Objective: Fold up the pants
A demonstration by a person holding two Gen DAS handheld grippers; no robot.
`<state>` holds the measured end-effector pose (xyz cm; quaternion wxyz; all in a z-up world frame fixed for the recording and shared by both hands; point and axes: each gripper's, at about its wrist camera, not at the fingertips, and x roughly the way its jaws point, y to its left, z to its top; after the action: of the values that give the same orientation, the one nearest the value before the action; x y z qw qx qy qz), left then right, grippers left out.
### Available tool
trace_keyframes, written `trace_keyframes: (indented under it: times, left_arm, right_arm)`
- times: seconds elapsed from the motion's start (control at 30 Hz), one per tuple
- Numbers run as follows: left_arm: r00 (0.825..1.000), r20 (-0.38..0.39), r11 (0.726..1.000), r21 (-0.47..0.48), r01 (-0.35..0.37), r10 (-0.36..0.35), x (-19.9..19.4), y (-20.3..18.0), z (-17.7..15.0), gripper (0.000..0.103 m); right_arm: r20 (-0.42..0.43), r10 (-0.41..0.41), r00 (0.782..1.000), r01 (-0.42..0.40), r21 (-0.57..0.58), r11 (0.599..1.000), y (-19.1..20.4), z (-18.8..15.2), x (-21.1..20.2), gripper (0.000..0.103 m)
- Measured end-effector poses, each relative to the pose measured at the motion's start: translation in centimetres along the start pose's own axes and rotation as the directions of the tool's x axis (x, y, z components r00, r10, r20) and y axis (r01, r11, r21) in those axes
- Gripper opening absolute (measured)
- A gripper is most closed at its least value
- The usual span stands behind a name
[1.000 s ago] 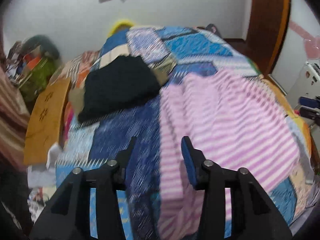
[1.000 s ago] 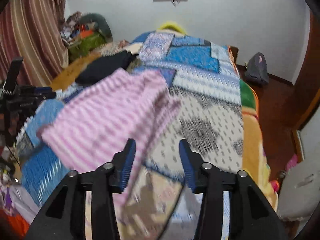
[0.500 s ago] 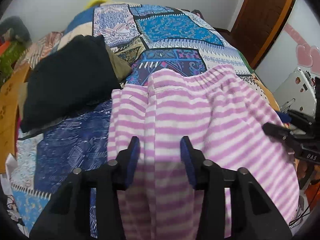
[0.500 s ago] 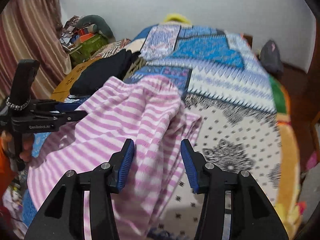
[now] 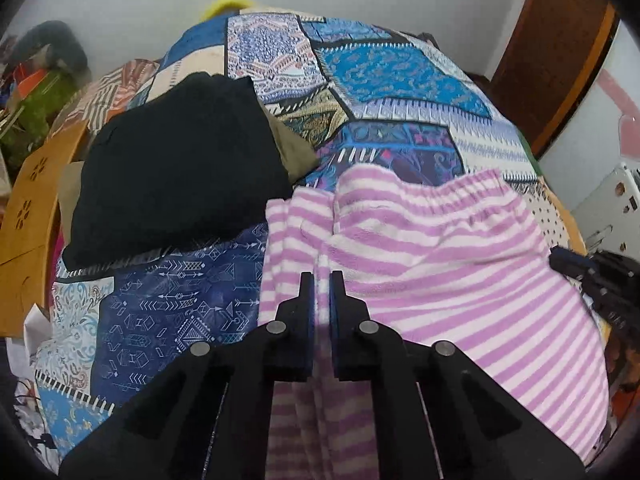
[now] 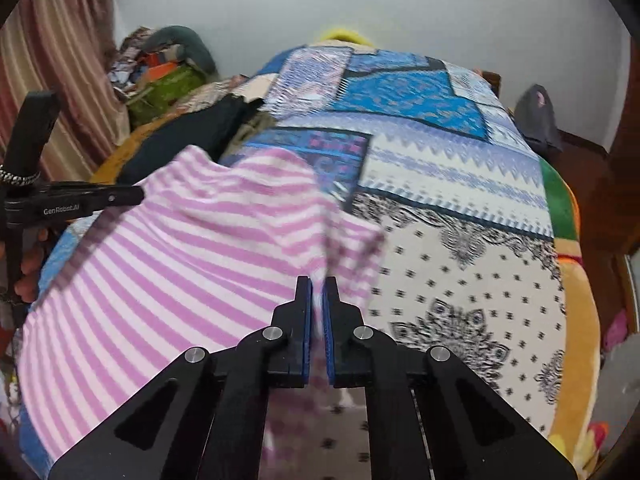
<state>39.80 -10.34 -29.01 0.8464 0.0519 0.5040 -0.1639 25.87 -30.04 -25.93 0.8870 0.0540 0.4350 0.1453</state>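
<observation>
The pants (image 5: pixel 460 272) are showing pink and white stripes, running across the cloth. The bedspread (image 5: pixel 400 76) is showing a patchwork of blue, dark blue and cream panels with zigzag and paisley prints; toward 3 o'clock in the right wrist view it is turning white with black motifs, then green and orange. A black garment (image 5: pixel 180 168) is lying at 10 o'clock from the pants. The grippers are black, with blue pads (image 6: pixel 307 320).

I see a bed under a patchwork quilt (image 5: pixel 400 80); striped pink pants (image 5: pixel 460 280) and a black garment (image 5: pixel 180 168) lie on it.
</observation>
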Motion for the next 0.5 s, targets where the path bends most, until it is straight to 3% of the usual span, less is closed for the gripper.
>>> trace_keyframes:
  times: [0.13, 0.23, 0.33, 0.4, 0.5]
  left_arm:
    - [0.999, 0.037, 1.000, -0.015, -0.018, 0.019, -2.5, 0.5, 0.2, 0.011]
    - [0.997, 0.076, 0.999, -0.052, 0.006, -0.002, -5.7, 1.5, 0.2, 0.018]
    - [0.994, 0.107, 0.998, -0.060, 0.014, -0.008, -8.9, 1.9, -1.2, 0.026]
    - [0.994, 0.107, 0.999, -0.045, 0.012, -0.007, -10.4, 1.9, -2.9, 0.029]
    - [0.997, 0.082, 1.000, -0.010, 0.009, -0.009, -11.8, 1.2, -6.0, 0.029]
  right_arm:
    - [0.018, -0.011, 1.000, 0.011, 0.001, 1.000, -0.3, -0.4, -3.0, 0.005]
    - [0.031, -0.018, 0.999, 0.018, -0.019, 1.000, 0.1, -0.6, -5.1, 0.006]
    - [0.059, -0.005, 0.998, 0.006, -0.025, 1.000, 0.7, -1.0, -7.6, 0.015]
    - [0.081, -0.001, 0.997, 0.004, -0.033, 0.999, 1.2, -1.5, -9.0, 0.032]
    - [0.091, 0.003, 0.996, 0.003, -0.061, 0.998, 2.4, -2.9, -10.8, 0.035]
